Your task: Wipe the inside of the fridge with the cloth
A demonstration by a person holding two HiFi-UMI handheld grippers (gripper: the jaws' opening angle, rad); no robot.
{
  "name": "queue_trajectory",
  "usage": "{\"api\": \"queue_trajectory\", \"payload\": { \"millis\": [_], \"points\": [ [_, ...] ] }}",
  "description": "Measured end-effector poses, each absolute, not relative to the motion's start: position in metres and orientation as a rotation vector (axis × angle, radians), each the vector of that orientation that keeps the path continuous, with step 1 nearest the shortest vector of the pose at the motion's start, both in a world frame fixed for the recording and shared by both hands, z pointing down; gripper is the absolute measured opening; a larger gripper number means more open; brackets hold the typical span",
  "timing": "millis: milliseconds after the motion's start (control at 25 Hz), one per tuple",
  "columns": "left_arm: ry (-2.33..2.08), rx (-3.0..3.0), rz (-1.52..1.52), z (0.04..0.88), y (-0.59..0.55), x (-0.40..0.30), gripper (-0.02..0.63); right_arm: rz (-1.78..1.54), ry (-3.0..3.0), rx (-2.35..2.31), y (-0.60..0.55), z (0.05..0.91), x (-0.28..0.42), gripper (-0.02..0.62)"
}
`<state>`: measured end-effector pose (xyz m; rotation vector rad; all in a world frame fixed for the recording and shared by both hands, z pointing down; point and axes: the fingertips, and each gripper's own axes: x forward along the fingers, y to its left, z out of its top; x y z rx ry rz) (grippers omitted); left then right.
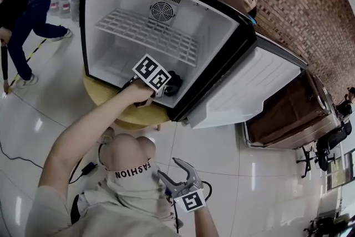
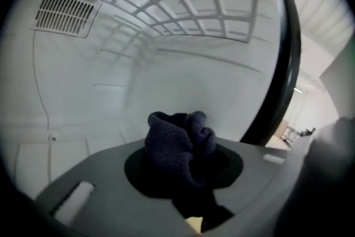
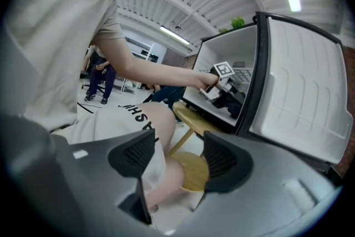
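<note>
A small white fridge point(image 1: 105, 19) stands open on a round wooden table point(image 1: 136, 115), its door point(image 1: 252, 86) swung out to the right. The left gripper point(image 1: 168, 86) reaches inside, low down at the near right of the fridge floor, below the wire shelf point(image 1: 150, 33). Its jaws are closed narrowly on a bunched dark cloth point(image 2: 178, 141), which sits near the fridge's black door frame. The right gripper point(image 3: 177, 155) is held back near the person's lap, well apart from the fridge. Its jaws stand wide with nothing gripped between them.
</note>
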<state>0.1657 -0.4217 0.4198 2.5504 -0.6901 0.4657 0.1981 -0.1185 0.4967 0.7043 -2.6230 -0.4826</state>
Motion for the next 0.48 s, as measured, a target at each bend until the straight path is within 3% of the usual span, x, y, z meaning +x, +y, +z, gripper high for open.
{"api": "queue_trajectory", "payload": {
  "millis": [120, 320, 480],
  "points": [
    [-0.413, 2.507, 0.483, 0.422, -0.357, 0.173, 0.115, -0.539, -2.591, 0.721, -0.125, 0.482, 0.197, 0.279],
    [0.142, 2.353, 0.243, 0.379, -0.224, 0.178, 0.121, -0.681, -2.584, 0.819, -0.136, 0.415, 0.201, 0.286],
    [0.403, 2.274, 0.258, 0.381, -0.151, 0.186, 0.129, -0.857, -2.57, 0.704, -0.126, 0.379, 0.184, 0.369]
  ]
}}
